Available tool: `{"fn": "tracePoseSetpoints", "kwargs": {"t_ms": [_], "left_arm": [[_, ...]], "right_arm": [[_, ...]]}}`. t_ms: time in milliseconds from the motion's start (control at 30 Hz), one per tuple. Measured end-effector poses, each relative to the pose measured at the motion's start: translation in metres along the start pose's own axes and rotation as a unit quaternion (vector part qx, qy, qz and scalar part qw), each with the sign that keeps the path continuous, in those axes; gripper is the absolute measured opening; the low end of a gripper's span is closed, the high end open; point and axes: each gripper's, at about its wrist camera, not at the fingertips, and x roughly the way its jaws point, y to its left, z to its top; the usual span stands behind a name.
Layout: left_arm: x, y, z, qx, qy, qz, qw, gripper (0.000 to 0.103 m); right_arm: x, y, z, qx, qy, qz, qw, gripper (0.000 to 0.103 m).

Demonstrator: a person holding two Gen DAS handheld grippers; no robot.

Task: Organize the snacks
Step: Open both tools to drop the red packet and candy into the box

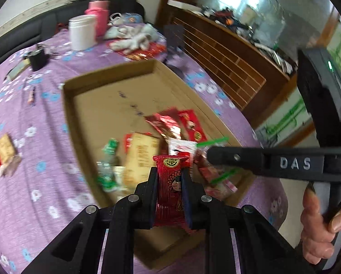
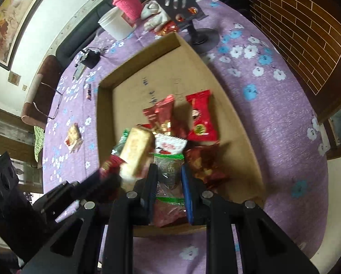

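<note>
My left gripper (image 1: 169, 175) is shut on a red snack packet (image 1: 170, 191) and holds it above the near end of a shallow cardboard tray (image 1: 83, 82). Several snack packets (image 1: 170, 125) lie in a pile in the tray. My right gripper (image 2: 168, 171) is shut on a clear packet with green edges (image 2: 169, 171), over the same end of the tray (image 2: 106, 80). The right gripper's finger shows in the left view (image 1: 239, 157). The left gripper with its red packet shows blurred in the right view (image 2: 111, 166). A red packet (image 2: 200, 116) lies flat in the tray.
The tray rests on a purple flowered tablecloth (image 1: 45, 137). A loose snack packet (image 1: 5, 157) lies on the cloth to the left. At the far end stand a white jar (image 1: 81, 32), a pink bottle (image 1: 99, 18), a black stand (image 2: 193, 22) and a small black device (image 1: 37, 59).
</note>
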Motion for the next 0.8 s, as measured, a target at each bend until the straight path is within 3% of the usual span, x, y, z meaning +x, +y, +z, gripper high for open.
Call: {"fn": "tracePoseSetpoints", "kwargs": {"t_ms": [200, 567, 600, 700, 800], "left_arm": [[0.023, -0.013, 0.0, 0.015, 0.03, -0.006, 0.9994, 0.019], [0.024, -0.012, 0.003, 0.017, 0.032, -0.014, 0.9993, 0.021], [0.023, -0.012, 0.003, 0.017, 0.031, -0.014, 0.9993, 0.022], [0.018, -0.011, 0.003, 0.016, 0.026, -0.013, 0.9995, 0.04], [0.008, -0.01, 0.002, 0.017, 0.014, -0.012, 0.9997, 0.042]], "right_arm": [[0.011, -0.011, 0.005, 0.001, 0.019, -0.014, 1.0, 0.02], [0.006, -0.01, 0.018, -0.003, 0.01, -0.026, 1.0, 0.023], [0.003, -0.009, 0.019, -0.003, 0.003, -0.026, 1.0, 0.023], [-0.004, -0.004, 0.02, -0.01, -0.014, -0.03, 0.999, 0.025], [-0.01, 0.0, 0.02, -0.014, -0.029, -0.033, 0.999, 0.026]]}}
